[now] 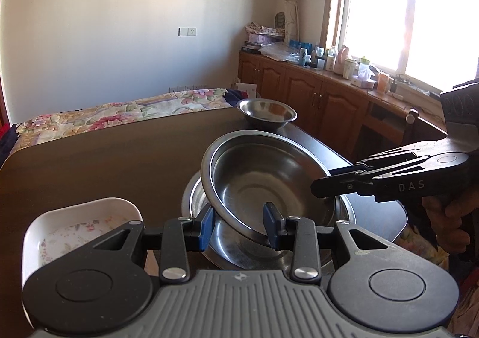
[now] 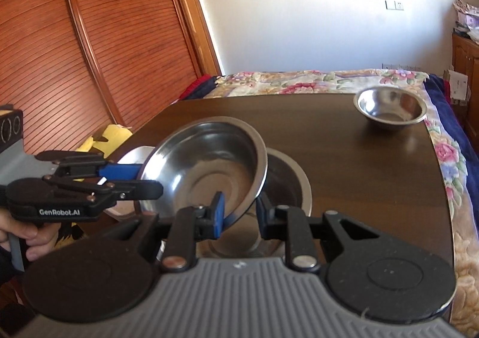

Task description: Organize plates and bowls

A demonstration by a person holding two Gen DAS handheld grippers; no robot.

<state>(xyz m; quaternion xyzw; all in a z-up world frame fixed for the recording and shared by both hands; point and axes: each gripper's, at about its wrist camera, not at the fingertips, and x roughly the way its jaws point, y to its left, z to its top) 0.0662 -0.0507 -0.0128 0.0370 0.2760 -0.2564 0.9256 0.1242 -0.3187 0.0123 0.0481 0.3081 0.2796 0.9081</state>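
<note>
Two grippers tilt a steel bowl over a larger basin

Left gripper (image 1: 239, 225) and right gripper (image 2: 239, 212) both pinch the steel bowl's (image 1: 266, 176) thin rim (light, stiff, probably slippery), held tilted over the larger basin (image 2: 287, 179) on the table (image 2: 344, 158).

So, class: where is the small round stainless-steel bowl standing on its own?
The small round steel bowl stands alone at the far right corner of the dark wooden table, beyond the tilted steel basin, near the floral bedspread.

A tilted steel bowl (image 2: 206, 158) is held by two grippers above a larger bowl (image 2: 287, 188) on a dark table (image 2: 359, 158).
</note>
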